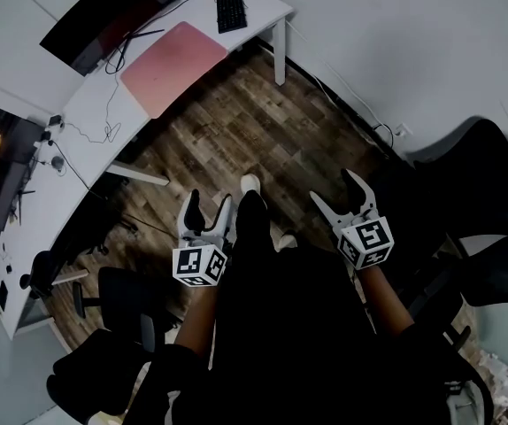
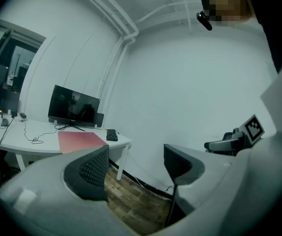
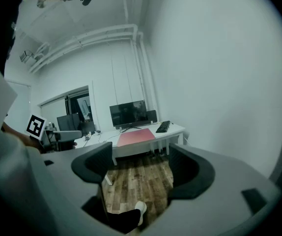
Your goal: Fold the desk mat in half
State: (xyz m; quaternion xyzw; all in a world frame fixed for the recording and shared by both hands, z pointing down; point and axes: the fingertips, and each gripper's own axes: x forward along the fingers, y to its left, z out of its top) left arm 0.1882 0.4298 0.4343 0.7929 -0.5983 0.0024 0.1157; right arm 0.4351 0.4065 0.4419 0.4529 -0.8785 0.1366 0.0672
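Note:
The pink desk mat (image 1: pixel 173 67) lies flat and unfolded on the white desk (image 1: pixel 86 104) across the room, between a monitor (image 1: pixel 117 16) and a black keyboard (image 1: pixel 230 5). Both grippers are held over the wooden floor, well short of the desk. My left gripper (image 1: pixel 210 204) is open with nothing between its jaws. My right gripper (image 1: pixel 335 189) is open and empty too. In the left gripper view the mat (image 2: pixel 80 141) shows far off beyond the open left gripper (image 2: pixel 135 166). The right gripper view has the mat (image 3: pixel 136 137) straight ahead past the open right gripper (image 3: pixel 141 166).
Black office chairs stand at the right (image 1: pixel 484 193) and at the lower left (image 1: pixel 121 299). Cables trail over the desk (image 1: pixel 103 127). A white desk leg (image 1: pixel 280 56) stands near the wall. The person's white shoe (image 1: pixel 250 184) is on the floor between the grippers.

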